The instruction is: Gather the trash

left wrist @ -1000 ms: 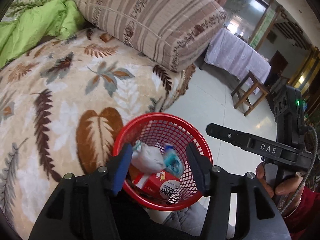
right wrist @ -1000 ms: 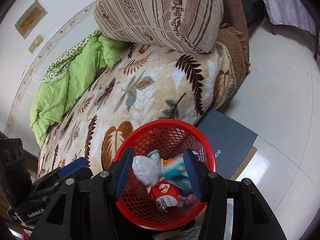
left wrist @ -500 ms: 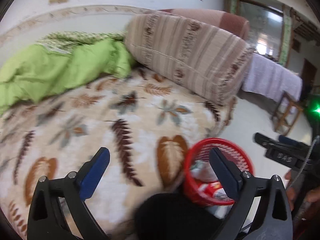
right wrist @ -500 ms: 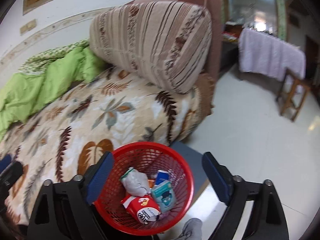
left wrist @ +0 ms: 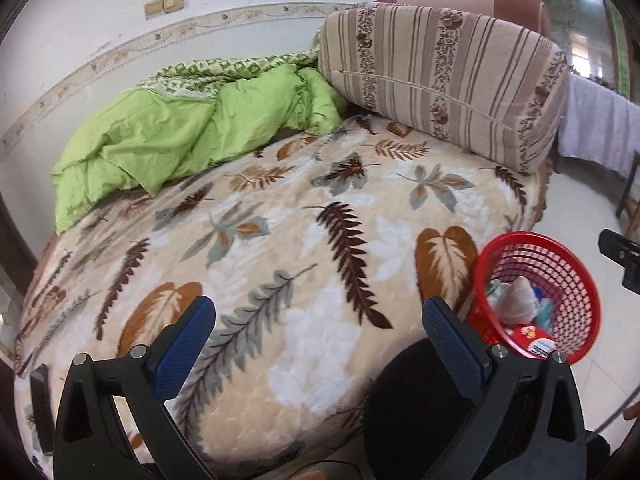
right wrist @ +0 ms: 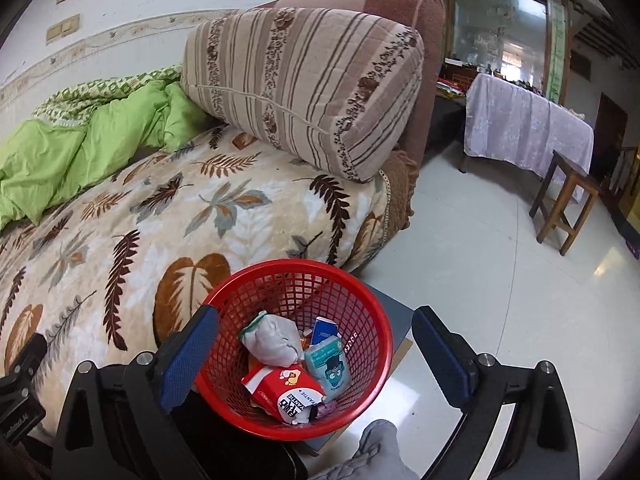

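A red mesh basket [right wrist: 296, 265] stands on the floor by the bed, holding a crumpled white bag [right wrist: 274, 340], a red carton [right wrist: 284, 388], a teal pack [right wrist: 328, 368] and a small blue carton [right wrist: 324, 330]. My right gripper [right wrist: 316, 314] hangs open just above it, nothing between its fingers. My left gripper [left wrist: 316, 308] is over the leaf-patterned blanket [left wrist: 280, 220], its jaws opening wide with nothing between them. In the left wrist view the basket [left wrist: 540, 240] sits at the lower right.
A green quilt [left wrist: 180, 132] and a striped pillow [left wrist: 440, 80] lie at the bed's far side. A dark flat object [left wrist: 40, 408] rests on the blanket's left edge. A grey board [right wrist: 396, 316] lies under the basket. Across the tiled floor stand a wooden stool [right wrist: 568, 200] and a cloth-covered table [right wrist: 528, 128].
Both grippers went from narrow to wide open over the basket. The left gripper swung left over the bed; the right one pulled back and tilted up.
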`<state>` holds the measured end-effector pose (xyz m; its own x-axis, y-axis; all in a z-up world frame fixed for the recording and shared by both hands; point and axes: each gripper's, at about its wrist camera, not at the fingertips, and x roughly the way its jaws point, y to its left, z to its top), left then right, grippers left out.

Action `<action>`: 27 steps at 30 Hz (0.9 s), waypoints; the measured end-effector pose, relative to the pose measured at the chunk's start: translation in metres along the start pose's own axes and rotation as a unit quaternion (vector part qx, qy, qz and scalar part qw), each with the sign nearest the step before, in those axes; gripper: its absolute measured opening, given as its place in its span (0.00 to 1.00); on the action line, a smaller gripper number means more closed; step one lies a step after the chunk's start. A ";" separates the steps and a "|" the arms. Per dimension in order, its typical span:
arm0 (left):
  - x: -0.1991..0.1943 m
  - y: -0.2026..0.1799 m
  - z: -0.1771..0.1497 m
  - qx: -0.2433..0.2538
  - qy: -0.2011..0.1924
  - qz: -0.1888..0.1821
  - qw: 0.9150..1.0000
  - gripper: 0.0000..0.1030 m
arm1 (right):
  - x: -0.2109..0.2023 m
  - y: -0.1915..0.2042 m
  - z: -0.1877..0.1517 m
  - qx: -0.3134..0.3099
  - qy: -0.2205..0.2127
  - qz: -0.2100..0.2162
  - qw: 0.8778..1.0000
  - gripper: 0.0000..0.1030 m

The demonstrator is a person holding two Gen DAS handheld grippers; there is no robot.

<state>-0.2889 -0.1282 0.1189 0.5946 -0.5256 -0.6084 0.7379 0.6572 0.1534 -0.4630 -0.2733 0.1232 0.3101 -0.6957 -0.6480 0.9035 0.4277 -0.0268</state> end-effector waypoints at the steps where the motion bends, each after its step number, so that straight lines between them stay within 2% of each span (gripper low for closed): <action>1: -0.001 0.000 0.000 0.001 -0.004 0.002 1.000 1.00 | 0.000 0.001 -0.001 -0.004 -0.001 0.000 1.000 0.95; 7: -0.003 0.004 0.001 -0.025 -0.011 -0.045 0.999 1.00 | 0.005 0.004 -0.002 -0.009 0.009 0.001 1.000 0.95; 18: -0.002 0.012 -0.001 -0.051 -0.008 -0.047 0.998 1.00 | 0.005 0.006 -0.003 -0.012 0.014 0.001 1.000 0.95; 27: -0.005 0.011 -0.001 -0.050 -0.012 -0.043 0.998 1.00 | 0.005 0.007 -0.005 -0.015 0.017 0.001 1.000 0.95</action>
<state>-0.2842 -0.1180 0.1223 0.5379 -0.5946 -0.5976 0.7523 0.6584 0.0220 -0.4562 -0.2713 0.1160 0.3005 -0.6751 -0.6737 0.8939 0.4457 -0.0480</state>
